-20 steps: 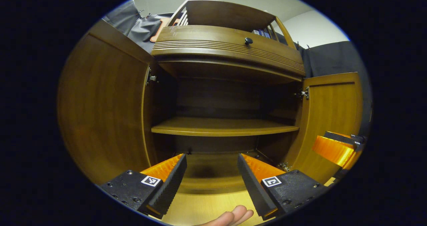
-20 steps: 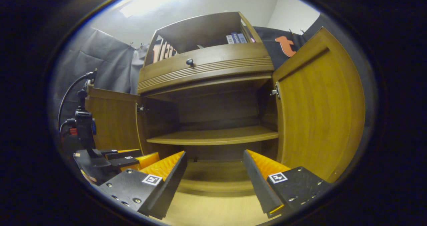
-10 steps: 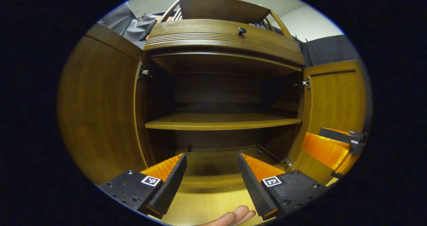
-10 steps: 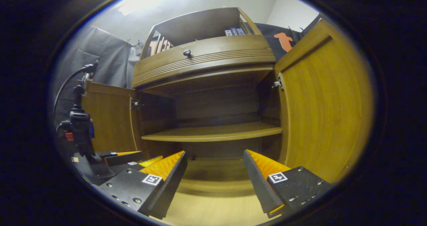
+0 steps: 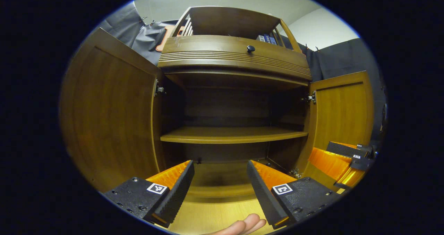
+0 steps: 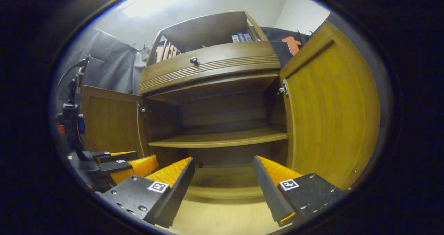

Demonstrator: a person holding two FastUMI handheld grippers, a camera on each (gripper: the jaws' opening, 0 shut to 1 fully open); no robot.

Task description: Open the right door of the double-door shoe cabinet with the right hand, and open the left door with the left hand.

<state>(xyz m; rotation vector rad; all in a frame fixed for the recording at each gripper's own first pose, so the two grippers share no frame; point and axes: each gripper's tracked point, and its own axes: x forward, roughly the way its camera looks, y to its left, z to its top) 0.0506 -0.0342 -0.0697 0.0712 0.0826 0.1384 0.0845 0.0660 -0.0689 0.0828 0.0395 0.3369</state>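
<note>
Both cabinet doors, left door (image 5: 111, 117) and right door (image 6: 329, 117), stand wide; left gripper (image 5: 220, 183) and right gripper (image 6: 223, 179) gape empty (inside seemingly bare).

Cabinet (image 5: 236, 59) doors agape, jaws apart.

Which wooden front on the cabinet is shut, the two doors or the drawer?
The drawer with the small dark knob, above the shelf, is shut. The left door and right door both stand swung wide open.

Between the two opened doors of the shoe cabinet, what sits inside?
In the left gripper view, between the left door and right door lies the cabinet's dark interior with one bare wooden shelf across it.
</note>
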